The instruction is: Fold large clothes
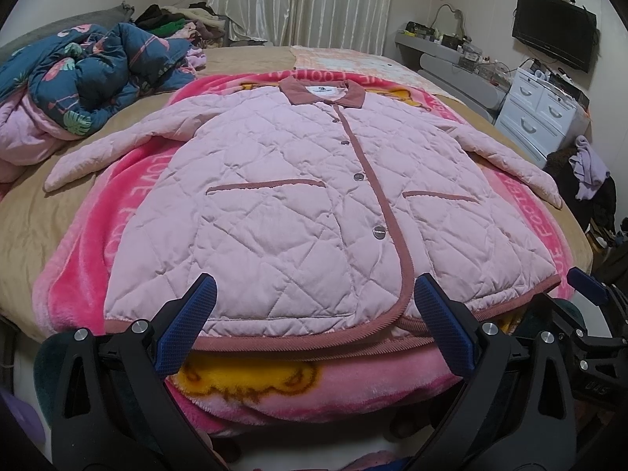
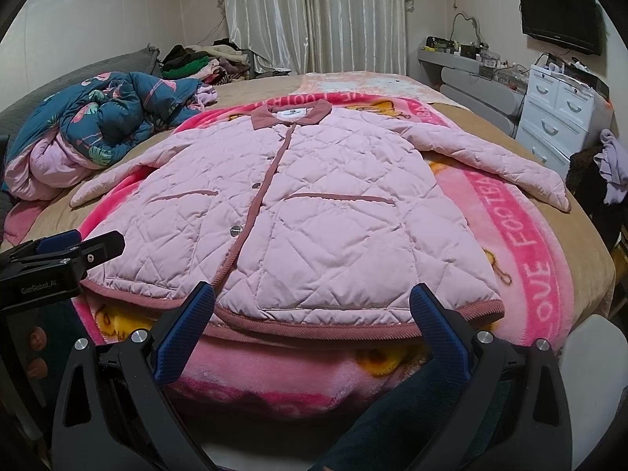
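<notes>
A pink quilted jacket (image 1: 282,196) with dusty-rose trim lies flat and buttoned on a pink blanket (image 1: 117,212), collar far, hem near, both sleeves spread out. It also shows in the right wrist view (image 2: 314,212). My left gripper (image 1: 314,290) is open, its blue pads just above the near hem, left of the front placket. My right gripper (image 2: 314,294) is open over the hem's right half. The right gripper also shows at the edge of the left wrist view (image 1: 588,282), and the left gripper at the edge of the right wrist view (image 2: 78,243). Neither holds anything.
The blanket lies on a tan bed (image 1: 31,227). A crumpled blue flamingo duvet (image 1: 90,78) lies far left, with piled clothes (image 1: 176,19) behind. White drawers (image 1: 537,110), a grey shelf and a wall TV (image 1: 553,27) stand right. Clothes hang at the bed's right edge (image 1: 588,168).
</notes>
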A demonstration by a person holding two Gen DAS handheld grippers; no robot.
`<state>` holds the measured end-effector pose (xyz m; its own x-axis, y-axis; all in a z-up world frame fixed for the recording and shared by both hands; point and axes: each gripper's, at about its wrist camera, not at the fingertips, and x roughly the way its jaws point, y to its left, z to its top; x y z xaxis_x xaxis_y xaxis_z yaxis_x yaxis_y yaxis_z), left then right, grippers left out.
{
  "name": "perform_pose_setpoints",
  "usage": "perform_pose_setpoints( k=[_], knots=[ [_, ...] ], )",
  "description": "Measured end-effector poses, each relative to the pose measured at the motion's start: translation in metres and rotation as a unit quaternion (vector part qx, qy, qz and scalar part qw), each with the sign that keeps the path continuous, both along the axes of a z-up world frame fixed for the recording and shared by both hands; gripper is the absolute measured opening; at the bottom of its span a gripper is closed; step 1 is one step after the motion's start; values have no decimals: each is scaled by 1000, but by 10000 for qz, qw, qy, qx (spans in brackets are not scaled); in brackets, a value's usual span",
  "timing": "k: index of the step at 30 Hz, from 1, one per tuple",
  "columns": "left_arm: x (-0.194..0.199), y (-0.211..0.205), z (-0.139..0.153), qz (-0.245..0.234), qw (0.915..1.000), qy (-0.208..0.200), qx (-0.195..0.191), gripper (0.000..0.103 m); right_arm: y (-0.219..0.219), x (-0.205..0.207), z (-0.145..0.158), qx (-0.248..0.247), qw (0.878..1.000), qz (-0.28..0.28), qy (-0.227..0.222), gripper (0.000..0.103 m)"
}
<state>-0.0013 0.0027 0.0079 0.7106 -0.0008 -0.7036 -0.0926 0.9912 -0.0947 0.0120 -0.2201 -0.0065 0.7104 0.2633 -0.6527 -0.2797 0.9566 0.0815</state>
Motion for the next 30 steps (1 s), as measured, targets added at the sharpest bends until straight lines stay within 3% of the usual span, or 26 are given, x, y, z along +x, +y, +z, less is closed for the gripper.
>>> perform_pose_setpoints(
  k=[18, 30],
  knots=[
    [44, 15, -4, 213, 9997, 116, -91, 94, 7, 48, 8, -12, 9996, 148, 242, 99],
    [93, 24, 11, 308, 9993, 151, -170, 94, 5, 108, 28, 208, 9995, 16, 230, 99]
  ],
)
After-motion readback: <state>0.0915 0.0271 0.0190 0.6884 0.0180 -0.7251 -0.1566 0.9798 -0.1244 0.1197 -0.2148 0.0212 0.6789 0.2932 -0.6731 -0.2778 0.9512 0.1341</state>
